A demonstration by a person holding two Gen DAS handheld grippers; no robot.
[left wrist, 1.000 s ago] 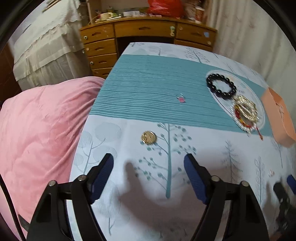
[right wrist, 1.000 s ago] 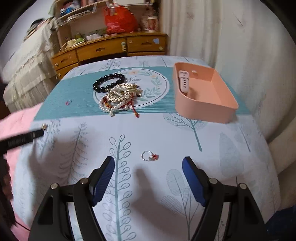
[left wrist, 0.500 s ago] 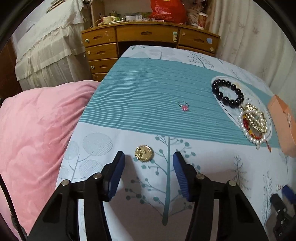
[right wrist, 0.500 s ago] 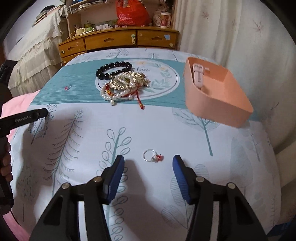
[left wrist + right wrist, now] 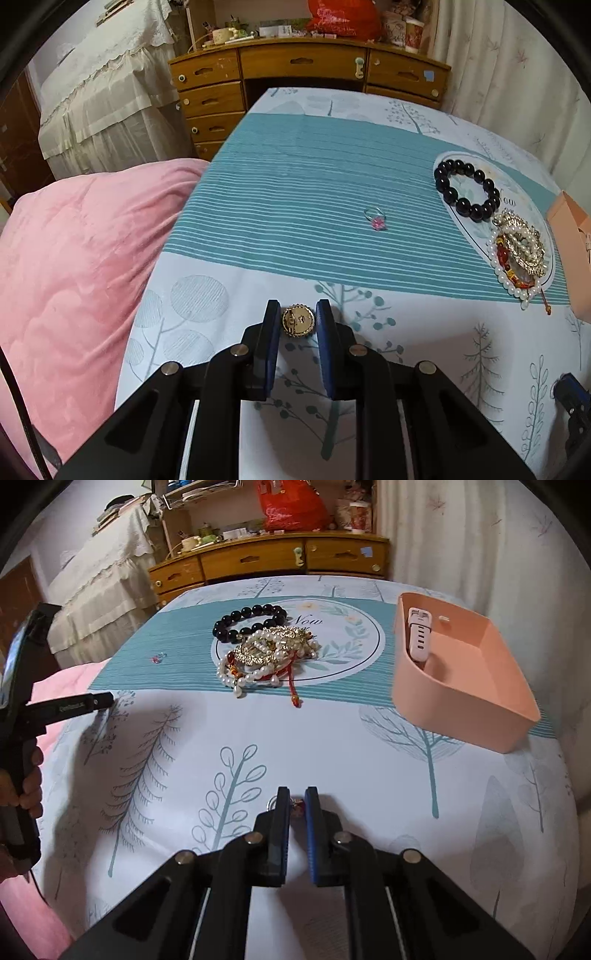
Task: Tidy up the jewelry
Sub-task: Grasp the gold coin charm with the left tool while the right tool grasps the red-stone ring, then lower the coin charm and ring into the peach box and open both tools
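Observation:
My left gripper [image 5: 298, 320] is shut on a round gold brooch [image 5: 297, 320] that lies on the cloth. My right gripper [image 5: 297, 805] is shut on a silver ring with a red stone [image 5: 295, 806], mostly hidden between the pads. A black bead bracelet [image 5: 466, 189] [image 5: 248, 623] and a pile of pearl and gold jewelry [image 5: 520, 251] [image 5: 269, 653] lie on the round print. A small ring with a pink stone [image 5: 376, 220] [image 5: 158, 658] lies on the teal stripes. A peach tray [image 5: 458, 675] at the right holds a white watch strap [image 5: 419, 635].
A pink quilt [image 5: 74, 266] lies past the table's left edge. A wooden desk with drawers [image 5: 303, 74] stands beyond the far edge. White curtains [image 5: 480, 546] hang at the right. The left gripper's body and the hand holding it [image 5: 22, 760] show at the right wrist view's left edge.
Both grippers moved forward and down to the cloth and closed: the left around the gold brooch, the right around the red-stone ring.

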